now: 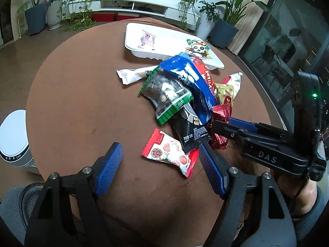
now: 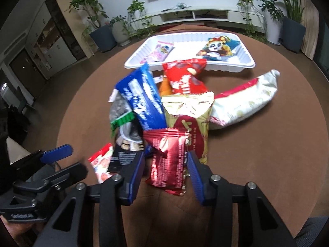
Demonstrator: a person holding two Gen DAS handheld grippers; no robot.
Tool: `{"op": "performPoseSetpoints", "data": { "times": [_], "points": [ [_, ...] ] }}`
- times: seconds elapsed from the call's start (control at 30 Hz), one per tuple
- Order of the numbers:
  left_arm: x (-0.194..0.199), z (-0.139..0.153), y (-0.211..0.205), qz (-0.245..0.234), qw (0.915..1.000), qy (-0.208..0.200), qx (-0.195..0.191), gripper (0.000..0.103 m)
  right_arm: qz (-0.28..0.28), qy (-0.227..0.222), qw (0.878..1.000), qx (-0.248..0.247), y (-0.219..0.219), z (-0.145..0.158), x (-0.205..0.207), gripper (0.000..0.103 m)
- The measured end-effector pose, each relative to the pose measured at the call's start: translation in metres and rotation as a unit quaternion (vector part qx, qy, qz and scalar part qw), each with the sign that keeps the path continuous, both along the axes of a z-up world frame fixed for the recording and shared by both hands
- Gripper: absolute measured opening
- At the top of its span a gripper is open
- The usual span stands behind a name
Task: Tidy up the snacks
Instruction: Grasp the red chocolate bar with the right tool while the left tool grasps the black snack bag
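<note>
A pile of snack packets lies mid-table: a blue packet (image 1: 191,82), a green-edged nut bag (image 1: 166,96), a black packet (image 1: 193,133), a red-and-white strawberry packet (image 1: 170,154). My left gripper (image 1: 160,162) is open, its jaws either side of the strawberry packet. My right gripper (image 2: 165,164) is open around a shiny dark-red packet (image 2: 168,160), which lies on a gold-and-red packet (image 2: 189,115). The white tray (image 2: 244,59) behind the pile holds a pink packet (image 2: 161,50) and a panda packet (image 2: 216,48).
The round brown table (image 1: 82,103) carries a long white packet (image 2: 246,100) at the right and a white wrapper (image 1: 131,75) at the left. A white bin (image 1: 14,140) stands off the table's left edge. Plants and a TV shelf are behind.
</note>
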State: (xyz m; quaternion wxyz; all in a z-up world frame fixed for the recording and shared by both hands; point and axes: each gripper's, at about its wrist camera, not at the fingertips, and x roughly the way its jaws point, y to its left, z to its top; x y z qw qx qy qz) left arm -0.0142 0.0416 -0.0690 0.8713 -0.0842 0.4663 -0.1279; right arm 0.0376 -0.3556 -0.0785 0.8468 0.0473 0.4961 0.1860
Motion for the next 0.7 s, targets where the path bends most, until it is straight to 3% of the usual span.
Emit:
{"op": "performPoseSetpoints", "data": {
  "times": [0.2,0.27,0.3,0.47,0.67,0.7],
  "points": [
    [0.0,0.003,-0.005,-0.004,1.0,-0.002,0.001,0.075,0.014,-0.001,1.0,-0.027,0.009,-0.004,0.004,0.047],
    [0.0,0.006,-0.009,-0.01,0.9999,-0.004,0.003,0.075,0.022,0.006,0.999,-0.034,0.011,-0.008,0.006,0.035],
    [0.0,0.007,-0.01,-0.012,0.9999,-0.004,0.005,0.075,0.025,0.009,0.999,-0.034,0.01,-0.01,0.004,0.034],
    [0.01,0.012,-0.027,-0.036,0.9993,-0.004,0.011,0.075,0.026,0.007,0.999,-0.023,0.003,-0.007,-0.001,0.023],
    [0.026,0.012,-0.048,-0.061,0.9979,-0.001,0.021,0.074,0.016,0.01,1.0,0.006,-0.017,0.005,-0.012,0.021],
    [0.027,0.011,-0.05,-0.064,0.9977,0.001,0.021,0.07,0.012,0.013,1.0,0.015,-0.024,0.006,-0.015,0.021]
  ]
}}
